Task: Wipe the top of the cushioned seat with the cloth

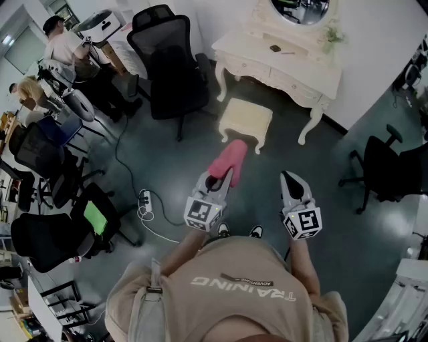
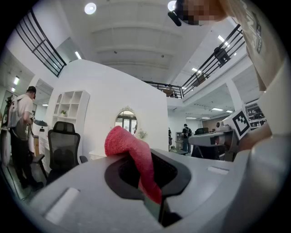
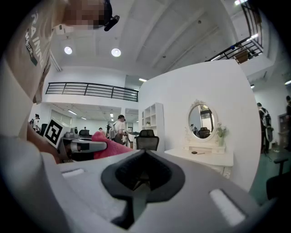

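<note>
A dark grey floor [image 1: 321, 153] fills the head view; at 12 to 1 o'clock from the person stands a white dressing table [image 1: 281, 63], its oval mirror [image 1: 301, 8] cut by the top edge; at 11 o'clock a tall black office chair [image 1: 170, 63] stands near the table's left leg; more dark chairs [image 1: 47, 167] crowd the 9 o'clock side, and another one [image 1: 388, 167] sits at 3 o'clock, well apart; the cushioned seat [image 1: 246, 119], a cream low stool, stands straight ahead at 12 o'clock, just in front of the table and to the right of the office chair's base, its top bare; the left gripper [image 1: 223, 175] points towards it, jaws clamped together on the cloth [image 1: 229, 159], as the left gripper view shows with the pink fabric pinched in the seam and flopping over at 11 o'clock [image 2: 132, 152]; the cloth's free end hangs near the seat's front edge, in the air and not on its top; the right gripper [image 1: 289, 176] is held beside it at 1 o'clock, jaws closed with nothing between them [image 3: 135, 193]; a white power strip [image 1: 145, 198] with a looping cable lies on the floor at 9 o'clock of the left gripper, off to the side.
</note>
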`<state>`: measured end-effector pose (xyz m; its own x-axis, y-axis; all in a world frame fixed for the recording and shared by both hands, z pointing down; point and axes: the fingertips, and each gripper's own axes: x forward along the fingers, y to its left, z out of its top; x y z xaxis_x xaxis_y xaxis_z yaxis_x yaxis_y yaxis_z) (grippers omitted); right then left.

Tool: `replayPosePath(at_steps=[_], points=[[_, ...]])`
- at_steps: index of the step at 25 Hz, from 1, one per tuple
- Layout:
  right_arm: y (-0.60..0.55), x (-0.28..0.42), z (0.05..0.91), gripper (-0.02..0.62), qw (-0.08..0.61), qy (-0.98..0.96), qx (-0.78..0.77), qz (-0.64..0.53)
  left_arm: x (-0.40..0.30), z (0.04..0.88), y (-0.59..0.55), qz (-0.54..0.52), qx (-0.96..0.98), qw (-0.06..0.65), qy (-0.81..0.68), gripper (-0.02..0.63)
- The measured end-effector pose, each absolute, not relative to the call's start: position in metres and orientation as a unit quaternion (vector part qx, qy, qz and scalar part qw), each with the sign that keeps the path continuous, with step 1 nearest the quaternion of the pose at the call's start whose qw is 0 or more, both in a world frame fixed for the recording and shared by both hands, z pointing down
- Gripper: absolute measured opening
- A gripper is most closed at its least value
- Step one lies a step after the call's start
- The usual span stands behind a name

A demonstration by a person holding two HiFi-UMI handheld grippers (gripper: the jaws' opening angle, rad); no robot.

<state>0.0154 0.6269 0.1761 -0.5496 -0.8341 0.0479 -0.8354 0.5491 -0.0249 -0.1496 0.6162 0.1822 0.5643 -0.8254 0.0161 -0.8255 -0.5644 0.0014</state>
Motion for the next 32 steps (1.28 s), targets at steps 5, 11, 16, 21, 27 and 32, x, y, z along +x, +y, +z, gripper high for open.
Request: replayPosePath(at_steps=[5,11,16,21,27,32], points=[[0.627,0.003,0.179,0.004,0.026,-0.886,0.462,0.026,-0.159,0.180,0.614,0.006,0.882,0.006,-0.470,0.032],[0.628,-0.014,0.175,0.004,0.025,-0.888,0.459,0.022,-0.171,0.178,0.617,0.007,0.886,0.003,-0.464,0.031],[0.624,-0.024,0.175,0.004,0.028,-0.883,0.468,0.020,-0.180,0.178,0.614,0.007,0.891,0.003,-0.454,0.032],[0.622,-0.032,0.184,0.004,0.032,-0.869,0.493,0.032,-0.195,0.185,0.611,0.011,0.898,0.011,-0.439,0.031],[0.625,-0.053,0.198,0.004,0.050,-0.861,0.504,0.040,-0.219,0.205,0.602,0.009,0.902,0.029,-0.430,0.031],[0.613,-0.056,0.199,0.005,0.058,-0.858,0.509,0.036,-0.225,0.211,0.582,0.009,0.903,0.040,-0.428,0.032]])
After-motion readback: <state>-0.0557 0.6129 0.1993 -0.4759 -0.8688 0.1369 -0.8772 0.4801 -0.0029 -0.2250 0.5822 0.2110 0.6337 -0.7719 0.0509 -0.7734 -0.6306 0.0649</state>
